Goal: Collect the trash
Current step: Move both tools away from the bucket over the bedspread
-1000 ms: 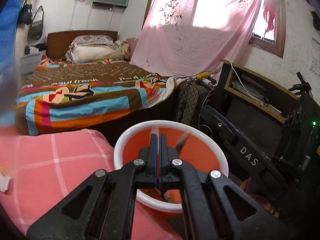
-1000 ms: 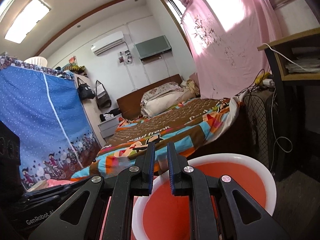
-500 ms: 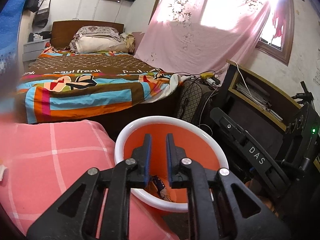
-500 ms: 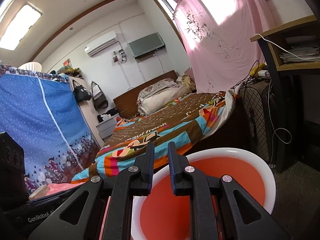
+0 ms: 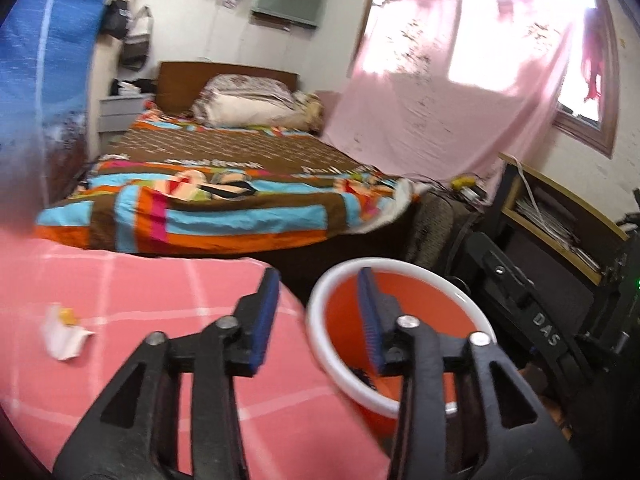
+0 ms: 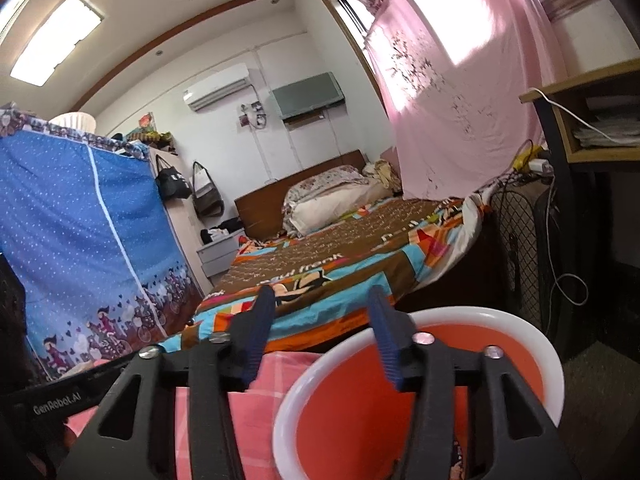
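An orange bin with a white rim [image 5: 344, 280] stands beside a pink checked cloth surface [image 5: 120, 288]; it also shows in the right wrist view [image 6: 304, 384]. Some dark trash [image 5: 366, 378] lies inside it. A crumpled white scrap with a yellow bit [image 5: 62, 330] lies on the cloth at the left. My left gripper [image 5: 318, 300] is open and empty, straddling the bin's left rim. My right gripper [image 6: 320, 320] is open and empty above the bin's near rim.
A bed with a colourful striped cover [image 5: 224, 196] stands behind. A black stand marked DAS [image 5: 532, 320] and a wooden shelf unit [image 5: 560, 216] are right of the bin. A blue fabric wardrobe [image 6: 80, 232] is at the left.
Both grippers opened wide. The left gripper swung left, away from above the bin's middle toward the cloth, bringing the white scrap further into view.
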`<state>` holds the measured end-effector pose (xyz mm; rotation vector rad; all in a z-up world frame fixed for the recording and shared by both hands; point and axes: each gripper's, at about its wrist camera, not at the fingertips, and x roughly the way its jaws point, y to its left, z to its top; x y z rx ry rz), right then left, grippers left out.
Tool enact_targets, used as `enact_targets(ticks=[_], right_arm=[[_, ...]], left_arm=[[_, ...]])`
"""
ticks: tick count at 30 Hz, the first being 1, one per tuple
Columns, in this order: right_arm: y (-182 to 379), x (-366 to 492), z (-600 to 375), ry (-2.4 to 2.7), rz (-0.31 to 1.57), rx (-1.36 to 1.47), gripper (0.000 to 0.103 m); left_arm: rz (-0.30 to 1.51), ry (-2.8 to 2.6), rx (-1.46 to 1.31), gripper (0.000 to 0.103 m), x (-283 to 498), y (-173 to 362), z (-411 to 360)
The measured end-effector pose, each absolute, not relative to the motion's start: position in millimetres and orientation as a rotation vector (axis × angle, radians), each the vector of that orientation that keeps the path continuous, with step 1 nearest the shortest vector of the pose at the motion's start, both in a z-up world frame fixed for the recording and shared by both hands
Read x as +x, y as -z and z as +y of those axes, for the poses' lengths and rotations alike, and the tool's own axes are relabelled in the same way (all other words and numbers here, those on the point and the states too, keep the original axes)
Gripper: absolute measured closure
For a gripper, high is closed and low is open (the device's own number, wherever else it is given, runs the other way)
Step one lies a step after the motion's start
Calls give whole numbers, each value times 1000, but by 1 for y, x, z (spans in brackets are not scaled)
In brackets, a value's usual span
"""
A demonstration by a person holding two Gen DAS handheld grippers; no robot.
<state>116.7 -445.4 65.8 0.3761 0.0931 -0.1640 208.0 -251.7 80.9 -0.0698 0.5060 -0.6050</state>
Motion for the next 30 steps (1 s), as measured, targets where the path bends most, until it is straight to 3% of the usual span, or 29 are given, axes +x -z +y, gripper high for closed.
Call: enact_targets(ticks=[2,6,10,11,13,30], right_arm=[[-68,117,-437,152,80,358,53],[-72,118,-423,122,48,342,28],[-75,120,-406,95,26,319,19],[-76,120,-401,88,19,308,17],[-77,120,-392,80,10,288,0],[-82,124,-305,-70,-105,144,0]], left_arm=[[480,561,-83,46,207,-84,-237],[424,487,-99,22,199,-89,-213],[346,379,-122,0,189,-93,-183],[325,349,-130,0,186,-93,-175],[295,308,-141,0,181,-93,-160],[176,57,-138,0,161,-89,-51]])
